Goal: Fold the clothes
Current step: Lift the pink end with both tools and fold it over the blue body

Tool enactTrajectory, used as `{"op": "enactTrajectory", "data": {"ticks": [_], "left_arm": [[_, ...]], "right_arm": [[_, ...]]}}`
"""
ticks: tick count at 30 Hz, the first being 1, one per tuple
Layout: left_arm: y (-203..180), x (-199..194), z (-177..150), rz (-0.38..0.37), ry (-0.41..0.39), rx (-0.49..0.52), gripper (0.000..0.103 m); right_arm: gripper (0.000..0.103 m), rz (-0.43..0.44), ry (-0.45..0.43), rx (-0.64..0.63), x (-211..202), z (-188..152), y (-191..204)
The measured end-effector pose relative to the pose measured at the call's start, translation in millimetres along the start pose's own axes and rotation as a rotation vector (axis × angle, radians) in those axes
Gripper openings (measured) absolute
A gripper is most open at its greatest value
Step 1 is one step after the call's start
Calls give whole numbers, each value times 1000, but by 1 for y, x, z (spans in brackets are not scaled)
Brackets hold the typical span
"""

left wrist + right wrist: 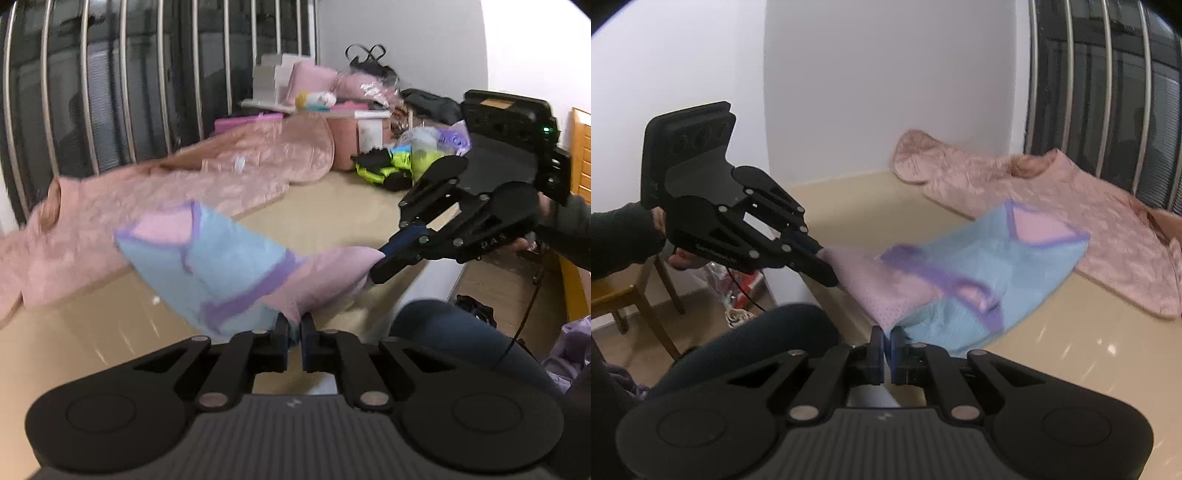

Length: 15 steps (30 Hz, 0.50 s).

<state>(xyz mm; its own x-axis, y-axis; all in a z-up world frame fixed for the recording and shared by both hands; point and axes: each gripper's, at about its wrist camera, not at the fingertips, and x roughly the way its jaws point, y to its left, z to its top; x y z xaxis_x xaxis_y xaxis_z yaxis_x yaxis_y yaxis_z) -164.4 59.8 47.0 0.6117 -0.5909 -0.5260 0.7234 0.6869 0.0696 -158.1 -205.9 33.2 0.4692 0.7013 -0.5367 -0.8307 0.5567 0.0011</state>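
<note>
A mesh jersey (pixel 221 266), light blue and pink with purple trim, hangs stretched in the air above a beige table (pixel 92 350). My left gripper (pixel 294 328) is shut on its near edge. My right gripper (pixel 380 264) is shut on another pink edge to the right. In the right wrist view the jersey (pixel 979 269) spreads ahead, my right gripper (pixel 886 338) pinches its edge, and my left gripper (pixel 827 267) holds the pink end at left.
A pink quilted garment (pixel 147 192) lies on the table behind, also in the right wrist view (pixel 1071 206). A clutter pile of pink boxes and bags (pixel 351 110) stands at the far end. A barred window (pixel 110 74) runs alongside. A wooden chair (pixel 631 295) stands at left.
</note>
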Motion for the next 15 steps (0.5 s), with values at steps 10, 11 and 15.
{"op": "enactTrajectory", "data": {"ticks": [10,11,15], "left_arm": [[108,74,48,37,31,-226,20],[115,83,46,63,50,-260,34],[130,93,32,141,90,-388,38]], "right_arm": [[5,-29,47,-23,47,77,-95],[9,-60,59,-10,57,81,-106],[26,-173,84,47,82,80,-131]]}}
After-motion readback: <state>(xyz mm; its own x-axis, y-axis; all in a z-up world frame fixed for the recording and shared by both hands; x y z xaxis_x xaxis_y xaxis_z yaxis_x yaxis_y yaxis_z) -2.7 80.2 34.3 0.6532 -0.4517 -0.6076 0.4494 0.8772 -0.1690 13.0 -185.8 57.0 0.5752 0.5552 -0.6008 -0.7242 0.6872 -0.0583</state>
